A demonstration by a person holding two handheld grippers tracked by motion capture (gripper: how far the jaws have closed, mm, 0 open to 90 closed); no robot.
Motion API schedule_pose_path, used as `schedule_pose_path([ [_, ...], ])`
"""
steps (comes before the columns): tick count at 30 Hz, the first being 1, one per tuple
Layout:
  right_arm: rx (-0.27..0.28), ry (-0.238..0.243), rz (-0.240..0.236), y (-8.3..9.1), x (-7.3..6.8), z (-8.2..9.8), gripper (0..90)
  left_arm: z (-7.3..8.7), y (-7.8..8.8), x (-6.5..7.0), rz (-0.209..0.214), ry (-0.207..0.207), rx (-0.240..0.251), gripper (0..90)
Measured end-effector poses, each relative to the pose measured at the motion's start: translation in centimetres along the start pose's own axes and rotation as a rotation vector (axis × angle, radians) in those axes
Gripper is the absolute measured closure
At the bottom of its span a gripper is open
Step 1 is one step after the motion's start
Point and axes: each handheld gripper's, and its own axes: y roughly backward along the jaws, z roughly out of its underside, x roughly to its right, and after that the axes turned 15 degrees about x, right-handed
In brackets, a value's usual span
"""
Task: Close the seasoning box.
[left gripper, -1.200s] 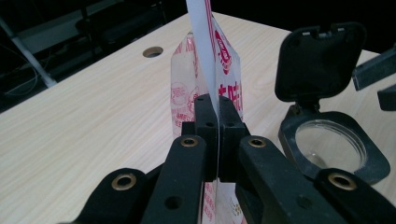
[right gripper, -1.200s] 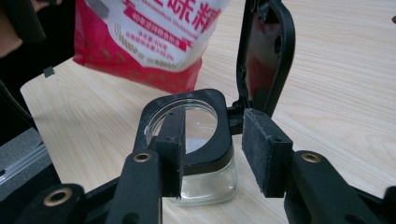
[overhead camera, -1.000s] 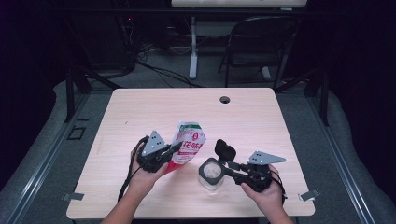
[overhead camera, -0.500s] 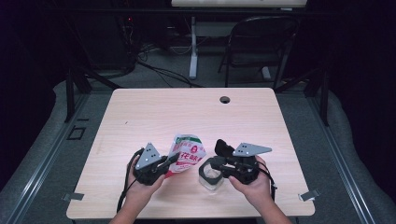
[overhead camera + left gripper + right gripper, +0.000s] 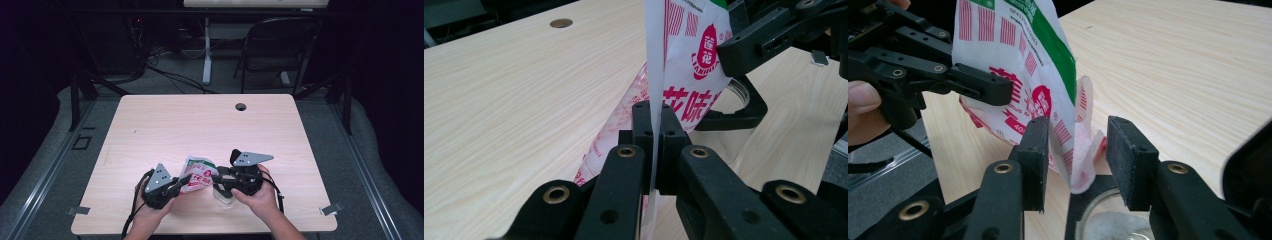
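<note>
I see my left gripper [image 5: 181, 181] low over the near edge of the desk [image 5: 200, 125], pointing toward the right one, its fingers [image 5: 644, 135] clamped flat on an edge of the red, white and green printed pouch [image 5: 197, 175]. The pouch hangs tilted above a clear jar [image 5: 225, 192] standing on the desk. My right gripper [image 5: 1078, 160] faces it from the other side; its fingers [image 5: 1035, 150] have just been opening and now stand apart around the pouch's crumpled lower corner, not pressing it.
</note>
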Motion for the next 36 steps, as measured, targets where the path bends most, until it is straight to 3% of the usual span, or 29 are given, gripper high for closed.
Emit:
schedule_pose_path([
  [8, -0.036, 0.009, -0.030, -0.9, -0.6, 0.6, 65.1, 0.5, 0.0, 0.3, 0.011, 0.005, -0.020, 90.0],
  [18, -0.090, -0.017, -0.069, -1.2, -0.5, 1.1, 86.6, 1.4, -0.2, 0.7, 0.025, 0.002, -0.054, 90.0],
  [30, -0.108, -0.024, -0.075, -1.4, -0.4, 1.2, 89.8, 2.0, -0.2, 1.1, 0.030, -0.005, -0.072, 88.8],
  [36, -0.103, -0.022, -0.076, -1.5, -0.4, 1.1, 90.0, 2.2, -0.1, 0.9, 0.022, 0.006, -0.060, 81.9],
])
